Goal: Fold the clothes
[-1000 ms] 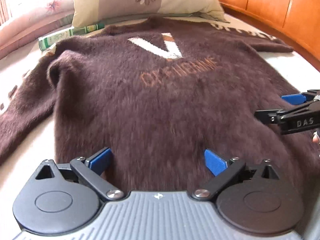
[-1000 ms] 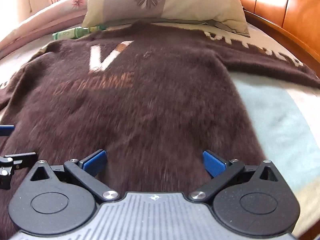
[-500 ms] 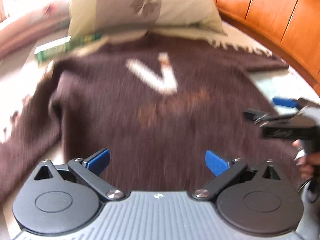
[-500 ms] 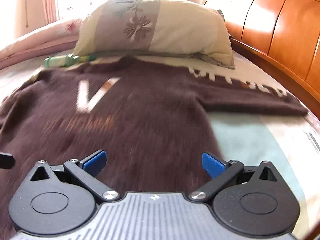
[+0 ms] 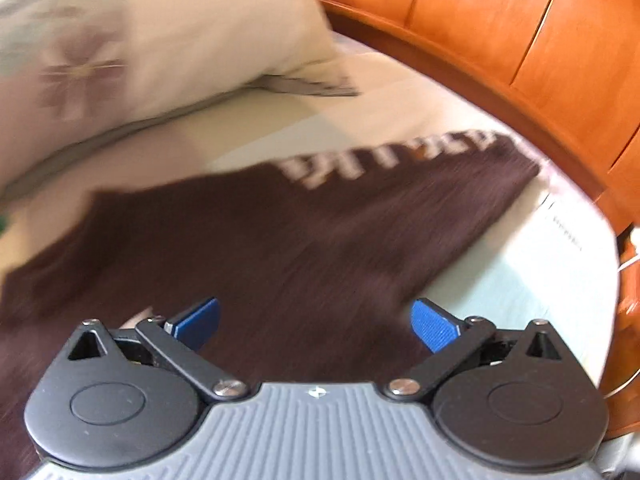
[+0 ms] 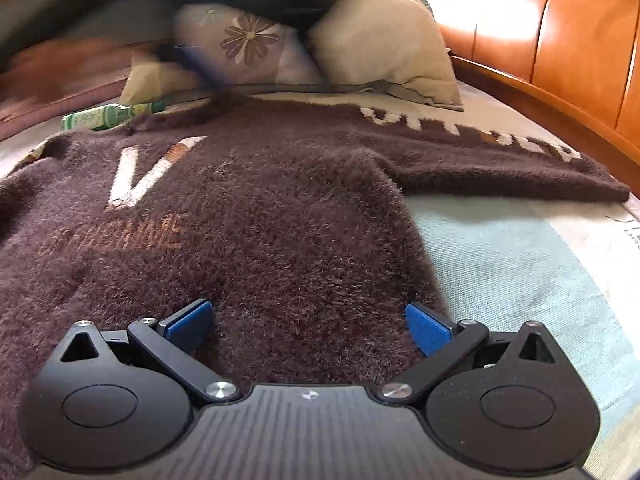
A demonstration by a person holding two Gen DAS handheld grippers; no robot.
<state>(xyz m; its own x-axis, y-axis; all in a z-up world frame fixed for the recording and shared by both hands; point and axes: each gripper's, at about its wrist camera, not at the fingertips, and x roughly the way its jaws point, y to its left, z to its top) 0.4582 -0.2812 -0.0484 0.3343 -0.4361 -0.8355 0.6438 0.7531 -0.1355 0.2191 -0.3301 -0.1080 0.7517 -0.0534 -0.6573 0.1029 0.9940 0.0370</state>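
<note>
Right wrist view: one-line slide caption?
Open right gripper over a brown sweater spread flat on the bed, pillow behind.

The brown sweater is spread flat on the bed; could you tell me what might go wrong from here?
1. The green bottle touches the brown sweater near the collar; folding could drag it.
2. The outstretched sleeve reaches toward the wooden bed frame and might slip off.

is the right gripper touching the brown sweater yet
Cannot tell. In the right wrist view the right gripper is open over the brown sweater, but its blue fingertips overlap the fuzz without showing contact or gap.
</note>
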